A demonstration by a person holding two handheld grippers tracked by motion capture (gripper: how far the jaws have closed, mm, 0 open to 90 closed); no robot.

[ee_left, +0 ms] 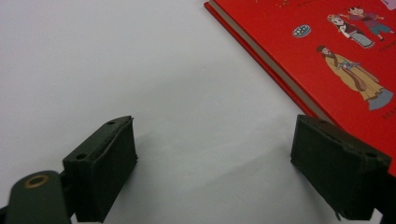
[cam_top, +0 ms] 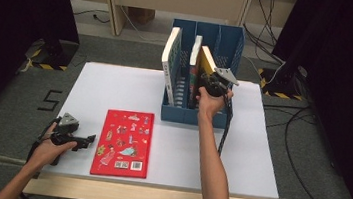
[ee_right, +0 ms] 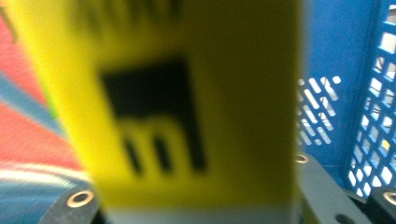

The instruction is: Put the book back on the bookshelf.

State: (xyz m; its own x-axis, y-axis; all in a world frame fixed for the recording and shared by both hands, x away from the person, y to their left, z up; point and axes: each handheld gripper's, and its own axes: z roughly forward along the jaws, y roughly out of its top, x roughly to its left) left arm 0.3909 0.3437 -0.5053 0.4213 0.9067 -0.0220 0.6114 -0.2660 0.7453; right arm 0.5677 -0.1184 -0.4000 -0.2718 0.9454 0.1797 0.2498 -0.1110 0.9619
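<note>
Yellow-spined book [cam_top: 207,59] stands tilted in the right compartment of the blue rack [cam_top: 215,120], leaning toward the divider beside another book [cam_top: 195,56]. The right tongs [cam_top: 211,86] are at its near edge; whether their pads press it I cannot tell, since the close view is blurred. If let go while leaning, it could slide or topple, because nothing props its right side. The left tongs [ee_left: 215,172] rest wide open and empty on the white counter [cam_top: 115,87], beside the red book [cam_top: 124,144].
</note>
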